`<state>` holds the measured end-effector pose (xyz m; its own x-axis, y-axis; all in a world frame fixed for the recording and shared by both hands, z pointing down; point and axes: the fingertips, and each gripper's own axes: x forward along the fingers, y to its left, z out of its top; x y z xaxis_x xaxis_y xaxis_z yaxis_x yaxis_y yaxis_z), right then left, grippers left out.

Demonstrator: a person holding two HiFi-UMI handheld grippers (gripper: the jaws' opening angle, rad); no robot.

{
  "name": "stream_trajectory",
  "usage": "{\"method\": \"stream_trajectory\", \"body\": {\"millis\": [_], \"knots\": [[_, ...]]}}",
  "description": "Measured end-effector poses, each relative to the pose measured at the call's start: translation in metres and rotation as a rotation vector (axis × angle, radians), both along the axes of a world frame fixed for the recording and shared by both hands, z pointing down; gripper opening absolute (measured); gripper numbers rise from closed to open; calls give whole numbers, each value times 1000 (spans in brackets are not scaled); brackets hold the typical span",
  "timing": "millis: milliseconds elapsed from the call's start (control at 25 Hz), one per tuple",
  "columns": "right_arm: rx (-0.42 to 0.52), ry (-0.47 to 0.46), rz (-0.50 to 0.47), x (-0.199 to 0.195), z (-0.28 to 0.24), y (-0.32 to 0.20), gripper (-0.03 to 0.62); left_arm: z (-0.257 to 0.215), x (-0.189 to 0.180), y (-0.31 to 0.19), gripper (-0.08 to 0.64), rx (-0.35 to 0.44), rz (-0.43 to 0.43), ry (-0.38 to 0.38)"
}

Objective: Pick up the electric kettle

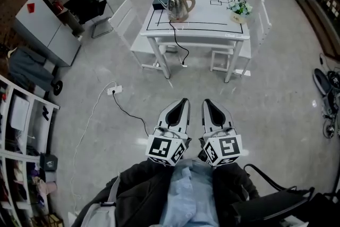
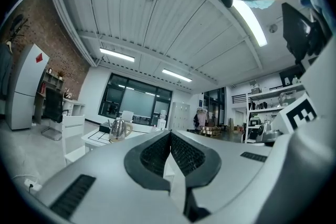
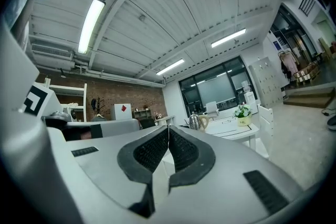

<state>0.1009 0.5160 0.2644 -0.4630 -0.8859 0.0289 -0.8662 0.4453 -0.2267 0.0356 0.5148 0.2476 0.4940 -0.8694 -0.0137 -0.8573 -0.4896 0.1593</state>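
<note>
**Kettle's across the room, both grippers shut on nothing**

So from where I'm standing, the person has the left gripper (image 1: pixel 184 101) and right gripper (image 1: pixel 207 102) held out side by side at waist level, both pointing level at the table (image 1: pixel 212 28). Neither one has anything in it. In the left gripper view the black ribbed pads (image 2: pixel 156 153) are pressed flat together, and it's the same in the right gripper view, where the jaws are closed tight with nothing between them.

The kettle (image 1: pixel 179 6) is well apart from both, at roughly 12 o'clock from the fingertips in the head view, maybe a hair toward 11. It stands upright on the tabletop's far-left part, handle toward the right. A black cable (image 1: pixel 181 46) drops from it off the table's near edge. A little potted plant (image 1: pixel 239 8) sits at 3 o'clock from the kettle, on the same table.

Seen past the left gripper's tips, the kettle is small, at about 9 o'clock; past the right gripper's tips it's at about 3 o'clock. There's a power strip (image 1: pixel 115 90) on the floor at 10 o'clock from the grippers.
</note>
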Motion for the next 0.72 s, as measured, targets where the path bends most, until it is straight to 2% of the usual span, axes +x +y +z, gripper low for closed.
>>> {"method": "stream_trajectory", "body": {"millis": [280,480,720], "knots": [[-11,-38,-13,29,2,0,17,1,37,6,7,-9,8,-35],[-29,-59,-23,33,12,-5,17,5,30,-2,8,-12,-36,-59],[-35,-47,-23,32,22,-24,18,16,27,-20,8,-27,-41,-43]]}}
